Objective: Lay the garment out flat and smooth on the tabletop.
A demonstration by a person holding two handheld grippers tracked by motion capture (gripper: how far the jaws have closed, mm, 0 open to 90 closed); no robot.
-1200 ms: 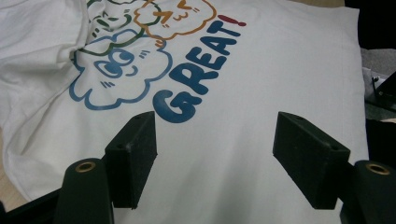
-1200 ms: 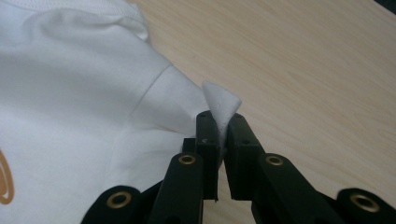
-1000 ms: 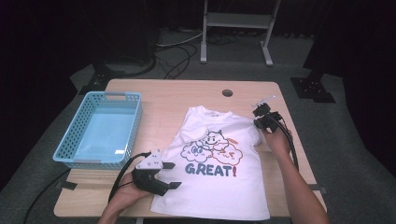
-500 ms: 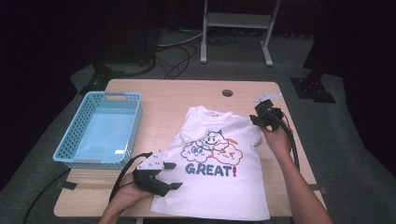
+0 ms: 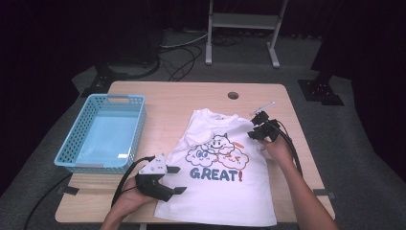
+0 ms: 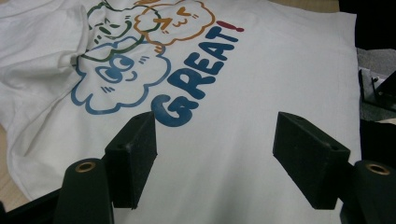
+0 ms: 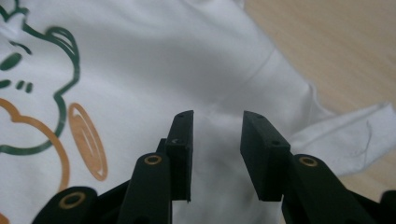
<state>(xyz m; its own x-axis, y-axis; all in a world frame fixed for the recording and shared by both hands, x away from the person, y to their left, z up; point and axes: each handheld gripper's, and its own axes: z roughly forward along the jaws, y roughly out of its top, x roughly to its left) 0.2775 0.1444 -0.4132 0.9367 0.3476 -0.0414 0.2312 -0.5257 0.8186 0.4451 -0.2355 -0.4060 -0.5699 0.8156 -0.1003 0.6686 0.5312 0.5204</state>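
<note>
A white T-shirt (image 5: 225,191) printed with cartoon clouds and "GREAT!" lies flat on the right half of the wooden table (image 5: 182,100). My left gripper (image 5: 178,180) sits at the shirt's lower left corner, jaws wide open. In the left gripper view the left gripper (image 6: 215,126) hovers over the plain cloth (image 6: 261,60) below the lettering. My right gripper (image 5: 253,133) is at the shirt's right edge near the sleeve. In the right gripper view the right gripper (image 7: 217,119) stands narrowly open just above the shirt (image 7: 140,60), with nothing between its pads.
A light blue plastic basket (image 5: 72,141) stands on the table's left side. A round cable hole (image 5: 233,95) is near the far edge. Bare wood (image 7: 336,46) lies beyond the shirt's sleeve (image 7: 345,130). Black cables trail from both grippers.
My right gripper has moved a little left and toward me, onto the shirt's right edge. The left gripper has hardly moved.
</note>
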